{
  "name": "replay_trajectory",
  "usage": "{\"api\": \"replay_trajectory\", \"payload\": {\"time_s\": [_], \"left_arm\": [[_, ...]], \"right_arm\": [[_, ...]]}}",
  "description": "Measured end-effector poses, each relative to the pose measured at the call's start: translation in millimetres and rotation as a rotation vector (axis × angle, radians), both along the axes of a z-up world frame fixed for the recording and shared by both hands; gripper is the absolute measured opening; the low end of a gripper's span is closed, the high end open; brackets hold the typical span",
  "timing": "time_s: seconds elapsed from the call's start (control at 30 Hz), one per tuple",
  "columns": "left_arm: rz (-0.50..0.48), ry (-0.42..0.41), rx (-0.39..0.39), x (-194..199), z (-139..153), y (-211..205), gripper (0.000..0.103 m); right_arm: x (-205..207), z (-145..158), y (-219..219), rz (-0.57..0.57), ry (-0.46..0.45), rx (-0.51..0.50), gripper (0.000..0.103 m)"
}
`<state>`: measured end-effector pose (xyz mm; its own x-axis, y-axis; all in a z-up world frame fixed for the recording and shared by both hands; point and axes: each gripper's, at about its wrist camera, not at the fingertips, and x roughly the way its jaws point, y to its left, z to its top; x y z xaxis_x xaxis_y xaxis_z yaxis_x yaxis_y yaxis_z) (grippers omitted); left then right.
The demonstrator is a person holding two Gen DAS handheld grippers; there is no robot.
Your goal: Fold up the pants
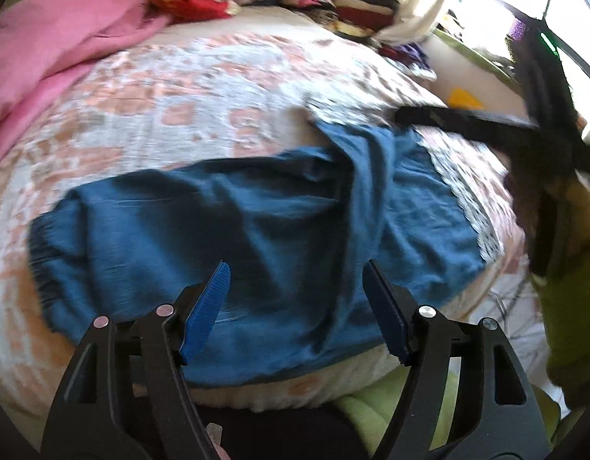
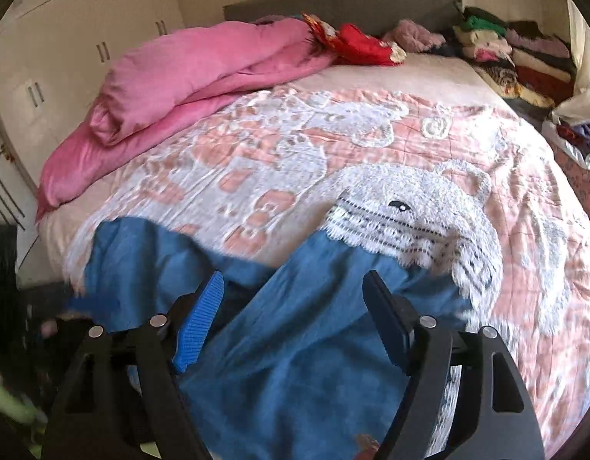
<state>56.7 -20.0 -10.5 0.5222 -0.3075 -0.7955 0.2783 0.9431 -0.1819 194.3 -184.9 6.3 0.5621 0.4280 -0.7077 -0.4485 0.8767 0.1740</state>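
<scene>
Pants [image 1: 256, 222] lie spread on the bed under both hovering claws, left [image 1: 297, 268] and right [image 2: 295, 278], jaws apart

Blue pants spread out on the bed in front of me

The pants [image 1: 256, 230] are plain blue cloth, lying rumpled and mostly flat across the near edge; from my left side one leg runs off to a gathered, elastic cuff, and a fold ridge crosses the middle, while my right view [image 2: 295, 345] shows two legs splitting apart in a V
</scene>
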Motion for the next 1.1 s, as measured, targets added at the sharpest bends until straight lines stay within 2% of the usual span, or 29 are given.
{"api": "replay_trajectory", "payload": {"time_s": [0.17, 0.37, 0.43, 0.57, 0.63, 0.67, 0.73, 0.8, 0.83, 0.97, 1.1], "left_arm": [[-0.078, 0.071, -0.03, 21.9, -18.2, -27.7, 0.064], [-0.098, 0.093, -0.043, 43.2, -31.4, -43.2, 0.063], [-0.1, 0.098, -0.032, 45.3, -38.7, -48.7, 0.056], [-0.111, 0.092, -0.009, 44.7, -46.2, -54.3, 0.055], [-0.115, 0.088, -0.009, 44.0, -46.1, -54.2, 0.055], [-0.116, 0.087, -0.012, 44.3, -45.5, -54.2, 0.055], [-0.117, 0.086, -0.018, 44.0, -45.3, -53.1, 0.055], [-0.116, 0.084, -0.023, 40.8, -44.6, -50.5, 0.055], [-0.115, 0.082, -0.024, 39.9, -43.8, -49.7, 0.055], [-0.104, 0.069, -0.014, 37.3, -44.1, -51.7, 0.052], [-0.092, 0.054, 0.008, 32.8, -44.2, -49.6, 0.037]], "right_arm": [[58.6, -18.6, 11.7, -0.042, 0.112, 0.027, 0.074], [111.3, -45.0, 39.7, -0.118, 0.16, -0.105, 0.074], [122.6, -51.8, 46.5, -0.134, 0.159, -0.141, 0.074], [141.6, -67.4, 51.7, -0.177, 0.164, -0.205, 0.072], [147.6, -74.4, 48.5, -0.192, 0.165, -0.226, 0.054], [148.5, -75.4, 45.9, -0.196, 0.157, -0.228, 0.049], [149.2, -73.4, 36.2, -0.193, 0.15, -0.182, 0.022], [146.6, -67.0, 24.6, -0.185, 0.152, -0.1, 0.013], [141.8, -61.3, 16.7, -0.184, 0.139, -0.064, 0.011], [115.2, -36.7, -13.6, -0.2, 0.095, 0.024, 0.01], [80.3, -15.0, -49.2, -0.228, 0.069, 0.101, 0.01]]}}
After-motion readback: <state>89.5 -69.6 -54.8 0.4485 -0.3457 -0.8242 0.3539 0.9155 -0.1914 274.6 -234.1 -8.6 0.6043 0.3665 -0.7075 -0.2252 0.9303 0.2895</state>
